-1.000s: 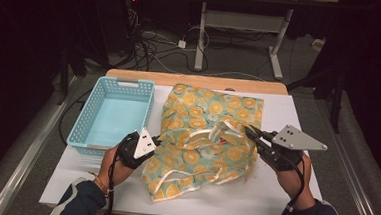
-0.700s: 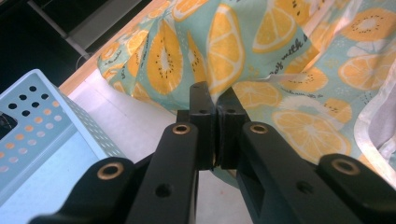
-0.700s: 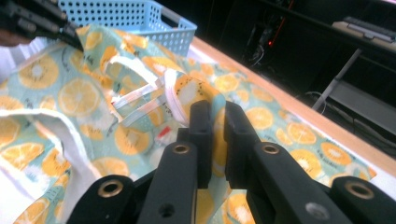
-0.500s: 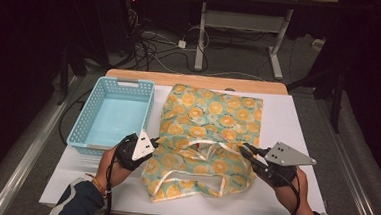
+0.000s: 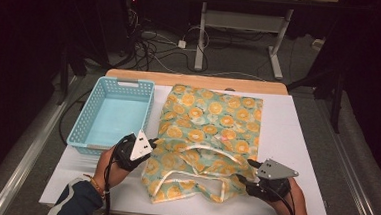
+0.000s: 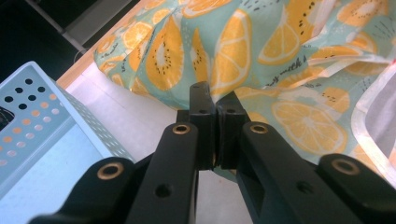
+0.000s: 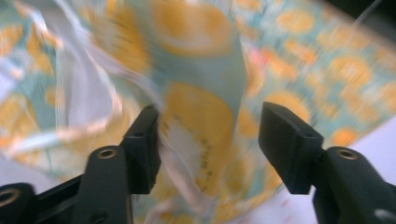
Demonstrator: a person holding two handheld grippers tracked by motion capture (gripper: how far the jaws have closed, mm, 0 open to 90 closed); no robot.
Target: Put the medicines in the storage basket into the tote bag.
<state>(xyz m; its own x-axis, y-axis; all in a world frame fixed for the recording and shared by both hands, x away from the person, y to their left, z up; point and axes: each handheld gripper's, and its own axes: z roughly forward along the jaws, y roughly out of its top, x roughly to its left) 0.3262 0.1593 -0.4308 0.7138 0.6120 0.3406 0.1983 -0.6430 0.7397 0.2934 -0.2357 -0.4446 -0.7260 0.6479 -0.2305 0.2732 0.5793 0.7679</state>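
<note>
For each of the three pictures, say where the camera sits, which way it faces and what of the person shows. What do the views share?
High view: above the table, looking down; both forearms, left gripper, right gripper, basket.
Left gripper view: along shut jaws pinching the bag.
Right gripper view: between jaws that have just been opening, bag between.
Shared: the fruit-print bag.

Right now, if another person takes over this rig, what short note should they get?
Left gripper: jaws shut on the left edge of the fruit-print cloth bag, next to the blue basket.
Right gripper: its jaws have just been opening; a fold of the bag is between them, but the pads do not press on it.
Things: the bag lies on the white table, flat at the far end, bunched near the grippers, with its cream handles loose on top. The basket sits to the left of the bag with nothing in it.
Done: the right side of the bag is let go.
Left: probably flattening or folding the bag; it is not in the basket.
</note>
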